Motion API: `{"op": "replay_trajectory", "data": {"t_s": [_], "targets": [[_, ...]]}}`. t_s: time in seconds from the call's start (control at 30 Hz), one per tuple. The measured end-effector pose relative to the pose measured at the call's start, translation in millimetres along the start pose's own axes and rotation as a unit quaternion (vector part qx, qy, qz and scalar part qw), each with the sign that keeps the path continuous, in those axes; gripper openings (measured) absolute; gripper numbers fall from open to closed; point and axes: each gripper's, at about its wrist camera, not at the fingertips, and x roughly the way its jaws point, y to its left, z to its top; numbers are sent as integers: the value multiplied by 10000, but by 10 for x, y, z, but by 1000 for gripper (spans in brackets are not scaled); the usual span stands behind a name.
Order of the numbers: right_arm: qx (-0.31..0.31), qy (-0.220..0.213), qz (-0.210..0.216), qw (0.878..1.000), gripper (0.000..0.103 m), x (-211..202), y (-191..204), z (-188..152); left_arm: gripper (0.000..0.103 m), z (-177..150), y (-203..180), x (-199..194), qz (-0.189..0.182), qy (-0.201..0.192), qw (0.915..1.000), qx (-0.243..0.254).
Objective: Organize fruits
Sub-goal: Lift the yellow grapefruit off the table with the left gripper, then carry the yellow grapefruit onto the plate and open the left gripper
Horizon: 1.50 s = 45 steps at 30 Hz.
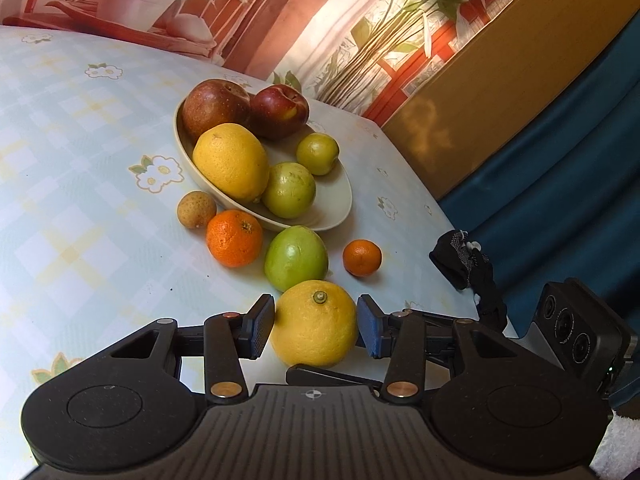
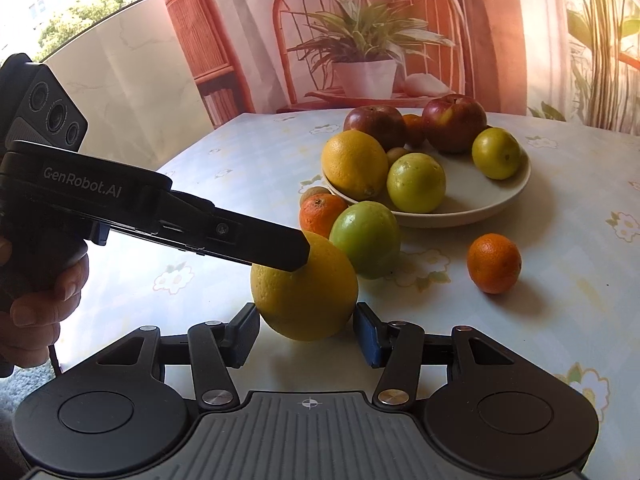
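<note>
Both grippers close in on one large yellow citrus fruit point(image 1: 315, 323) at the near edge of the worktop point(image 1: 80, 128). Seen from its own camera, the left gripper point(image 1: 316, 326) has the fruit between its fingers with a sliver of gap on each side, so its pads stand just beside the peel without pressing. In the right wrist view the right gripper point(image 2: 306, 334) also brackets the fruit: its left pad looks to touch the peel, its right pad sits just beside it, and I cannot tell whether it grips. In that same view the left gripper's finger point(image 2: 256, 246) comes in from the left and lies against the top of the fruit, with a person's hand point(image 2: 38, 300) on its handle.

Beyond lies a cream bowl point(image 1: 340, 200) holding two red apples point(image 1: 216, 104), a yellow citrus point(image 1: 231, 162) and two small green fruits point(image 1: 289, 189). Just behind the bracketed fruit, nearly touching it, sits a green fruit point(image 1: 296, 258). A large tangerine point(image 1: 234, 238) rests against the bowl's near rim, a small tangerine point(image 1: 362, 258) stands apart to the right, and a little brown fruit point(image 1: 196, 209) lies left of the large tangerine.
</note>
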Motion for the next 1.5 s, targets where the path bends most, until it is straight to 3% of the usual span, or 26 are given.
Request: {"op": "replay_trajectory", "data": {"t_s": [0.17, 0.27, 0.4, 1.0, 1.5], "targets": [[162, 2, -24, 9999, 48, -105, -121, -41, 47, 37, -97, 143, -10, 102, 9999, 13], [-185, -161, -280, 9993, 54, -157, -68, -45, 47, 70, -131, 209, 81, 81, 9999, -6], [-597, -197, -421, 9971, 54, -141, -14, -29, 47, 87, -199, 265, 150, 88, 9998, 87], [-502, -329, -161, 9981, 50, -135, -64, -90, 47, 2, -160, 171, 60, 29, 10000, 1], [-539, -379, -226, 9976, 50, -245, -36, -8, 47, 78, -281, 116, 21, 7, 10000, 63]]}}
